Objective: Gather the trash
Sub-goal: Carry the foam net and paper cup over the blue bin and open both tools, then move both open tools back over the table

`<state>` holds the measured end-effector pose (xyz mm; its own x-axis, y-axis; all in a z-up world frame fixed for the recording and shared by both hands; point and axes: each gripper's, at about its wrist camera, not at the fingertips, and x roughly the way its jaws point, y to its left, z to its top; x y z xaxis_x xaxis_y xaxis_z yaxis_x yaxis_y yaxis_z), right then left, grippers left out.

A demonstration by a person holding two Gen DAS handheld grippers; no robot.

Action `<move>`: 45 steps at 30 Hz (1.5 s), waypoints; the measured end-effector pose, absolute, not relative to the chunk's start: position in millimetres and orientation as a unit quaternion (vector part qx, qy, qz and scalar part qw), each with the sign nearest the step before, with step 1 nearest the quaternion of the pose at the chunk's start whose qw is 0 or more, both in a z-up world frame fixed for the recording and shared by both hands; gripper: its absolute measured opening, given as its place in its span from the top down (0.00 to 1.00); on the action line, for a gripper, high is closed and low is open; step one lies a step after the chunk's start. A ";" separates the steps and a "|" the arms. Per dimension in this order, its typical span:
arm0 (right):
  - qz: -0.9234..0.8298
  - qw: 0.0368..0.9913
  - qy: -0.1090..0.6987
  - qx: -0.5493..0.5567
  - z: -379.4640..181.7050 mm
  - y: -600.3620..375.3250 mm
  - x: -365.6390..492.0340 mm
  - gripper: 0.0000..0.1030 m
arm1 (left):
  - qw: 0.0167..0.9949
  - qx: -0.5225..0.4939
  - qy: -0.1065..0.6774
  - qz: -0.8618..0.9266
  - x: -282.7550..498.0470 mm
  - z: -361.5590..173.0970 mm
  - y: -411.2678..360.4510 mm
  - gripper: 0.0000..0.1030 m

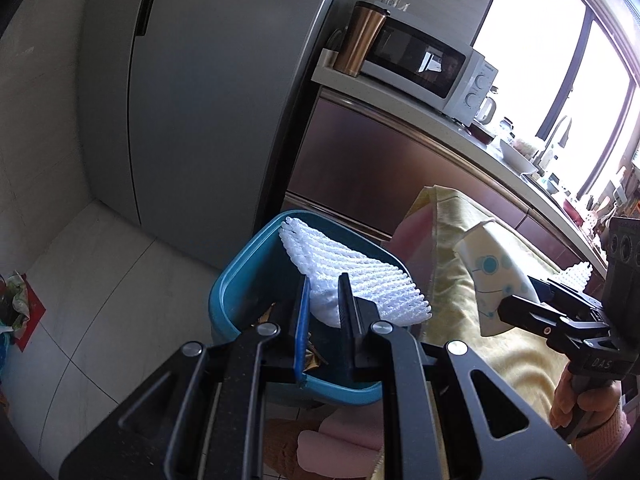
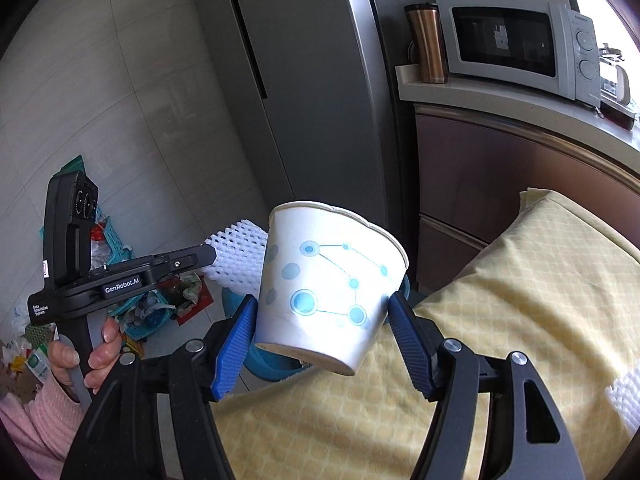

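My left gripper (image 1: 325, 300) is shut on a white foam net sleeve (image 1: 352, 276), which hangs over the open blue bin (image 1: 236, 280) on the floor. The same sleeve (image 2: 236, 260) shows in the right wrist view, sticking out past the left gripper's black fingers (image 2: 192, 258). My right gripper (image 2: 320, 316) is shut on a white paper cup with blue dots (image 2: 328, 292), tilted on its side above the yellow cloth. From the left wrist view the cup (image 1: 492, 276) sits to the right of the bin, over the table edge.
A yellow tablecloth (image 2: 500, 320) covers the table at the right, with another foam piece (image 2: 628, 396) at its far right. A grey fridge (image 1: 192, 100) stands behind the bin. A counter holds a microwave (image 2: 512, 40) and a copper tumbler (image 2: 428, 44). Baskets and litter (image 2: 140, 312) lie on the floor at left.
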<state>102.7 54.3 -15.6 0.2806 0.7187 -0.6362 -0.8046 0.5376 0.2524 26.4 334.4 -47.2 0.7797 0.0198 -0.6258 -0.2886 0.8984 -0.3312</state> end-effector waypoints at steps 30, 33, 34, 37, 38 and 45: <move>0.432 0.766 0.461 -0.119 -69.0 142.5 143.1 0.36 | 0.896 -0.209 0.376 0.112 83.0 -96.4 336.8 0.84; 0.428 0.766 0.463 -0.125 -70.8 144.7 143.2 0.33 | 0.891 -0.213 0.386 0.112 89.1 -104.8 337.3 0.80; 0.427 0.768 0.462 -0.124 -70.6 144.9 143.0 0.33 | 0.889 -0.214 0.389 0.111 91.0 -107.7 337.1 0.79; 0.432 0.770 0.457 -0.111 -69.6 138.9 143.3 0.33 | 0.886 -0.213 0.396 0.112 92.5 -114.7 335.0 0.75; 0.432 0.770 0.456 -0.106 -69.8 136.0 143.5 0.33 | 0.886 -0.212 0.397 0.113 92.1 -116.0 334.0 0.75; 0.440 0.777 0.439 -0.095 -60.9 111.5 132.9 0.33 | 0.895 -0.208 0.382 0.098 78.4 -107.6 322.6 0.67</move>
